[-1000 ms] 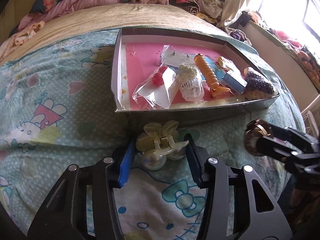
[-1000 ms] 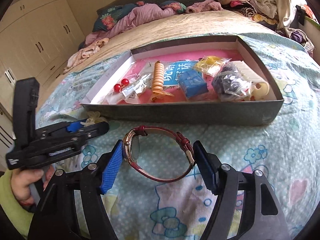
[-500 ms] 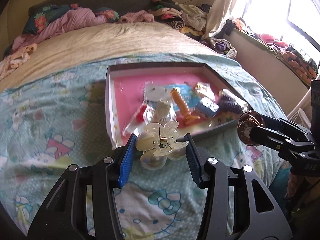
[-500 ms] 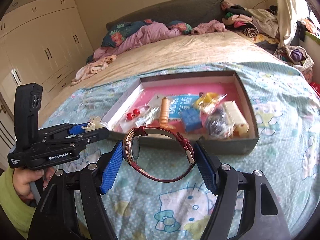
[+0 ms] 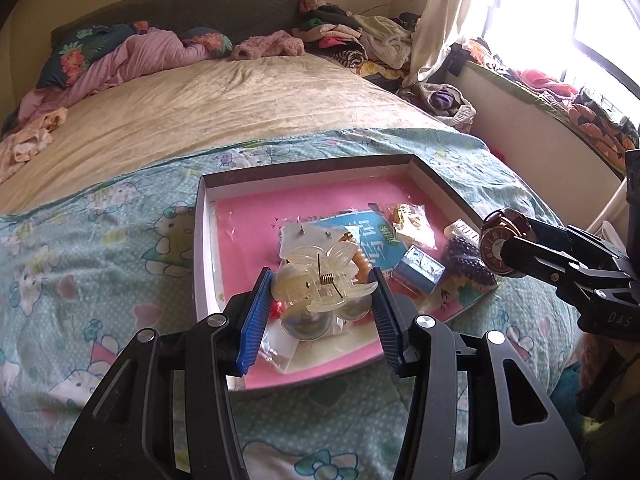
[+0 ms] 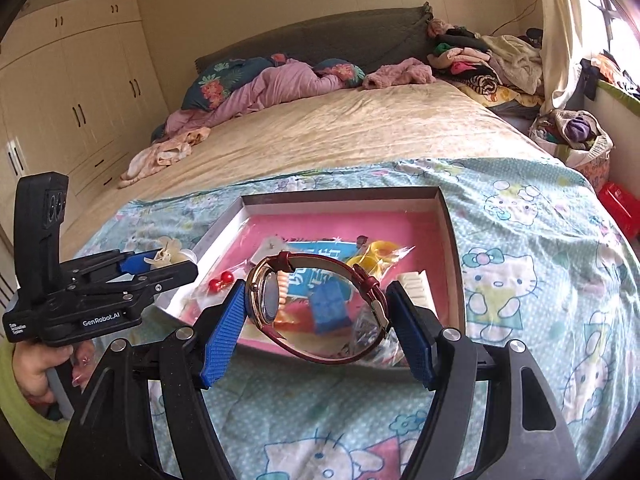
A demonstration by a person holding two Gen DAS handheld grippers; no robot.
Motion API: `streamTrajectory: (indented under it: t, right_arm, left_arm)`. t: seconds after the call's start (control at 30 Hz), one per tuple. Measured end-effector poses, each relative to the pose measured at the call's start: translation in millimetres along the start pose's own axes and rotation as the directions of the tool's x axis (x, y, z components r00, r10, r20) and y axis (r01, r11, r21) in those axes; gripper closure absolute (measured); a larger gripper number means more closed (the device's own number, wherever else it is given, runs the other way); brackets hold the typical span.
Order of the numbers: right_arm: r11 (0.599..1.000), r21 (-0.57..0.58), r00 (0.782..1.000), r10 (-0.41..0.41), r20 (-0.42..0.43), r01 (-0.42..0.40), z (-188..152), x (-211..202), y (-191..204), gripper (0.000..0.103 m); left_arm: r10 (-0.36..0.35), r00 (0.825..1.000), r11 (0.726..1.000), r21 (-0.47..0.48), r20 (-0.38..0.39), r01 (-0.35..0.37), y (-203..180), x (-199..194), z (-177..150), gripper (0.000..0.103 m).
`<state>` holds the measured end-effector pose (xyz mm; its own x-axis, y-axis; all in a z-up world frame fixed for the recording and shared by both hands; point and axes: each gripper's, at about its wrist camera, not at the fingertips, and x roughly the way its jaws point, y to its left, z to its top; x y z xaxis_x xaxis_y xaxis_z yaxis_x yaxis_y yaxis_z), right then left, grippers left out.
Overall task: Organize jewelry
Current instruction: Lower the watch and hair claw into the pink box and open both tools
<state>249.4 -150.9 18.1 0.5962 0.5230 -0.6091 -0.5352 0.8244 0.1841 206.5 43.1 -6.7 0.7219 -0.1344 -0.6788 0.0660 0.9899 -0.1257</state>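
Left gripper (image 5: 320, 286) raised above the near left part of the box (image 5: 440, 188), blue pads (image 5: 256, 312) clamped on a translucent butterfly hair clip (image 5: 320, 276), its spring uppermost and wings spread between the fingers. Clip clear of the box floor, hanging over the clear packets at the near edge. Seen from the right wrist, left gripper held level and pointing right toward the box's left wall, bare hand (image 6: 34, 364) wrapped round the grip below, green sleeve at the wrist.

Right gripper (image 6: 318, 312) likewise aloft, over the near edge of the box, fingers spread wide yet closed on a wristwatch (image 6: 320, 308) with a red strap: gold case pressed against the left pad, buckle side against the right, strap looped between. From the left wrist view, watch (image 5: 498, 246) face-on at the fingertip, just beyond the box's right wall, gripper body reaching in from the right.

Box resting on the Hello Kitty sheet (image 6: 540, 280) near the foot edge of the bed, pink lining (image 5: 256, 216) bare along the far and left sides. Inside, crowded toward the near right corner: blue card (image 5: 372, 240), small blue box (image 5: 420, 268), yellow item in a bag (image 6: 376, 254), two red beads (image 6: 222, 280), white comb (image 6: 416, 288).
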Motion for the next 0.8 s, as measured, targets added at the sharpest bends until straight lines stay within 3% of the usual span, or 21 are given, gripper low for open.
streamTrajectory:
  t: [0.8]
  right_arm:
    - [0.995, -0.094, 0.994, -0.028, -0.107, 0.018, 2.8, 56.5, 4.0, 0.034]
  left_arm:
    - [0.023, 0.998, 0.999, -0.033, -0.053, -0.025, 10.2, 32.5, -5.5, 0.063]
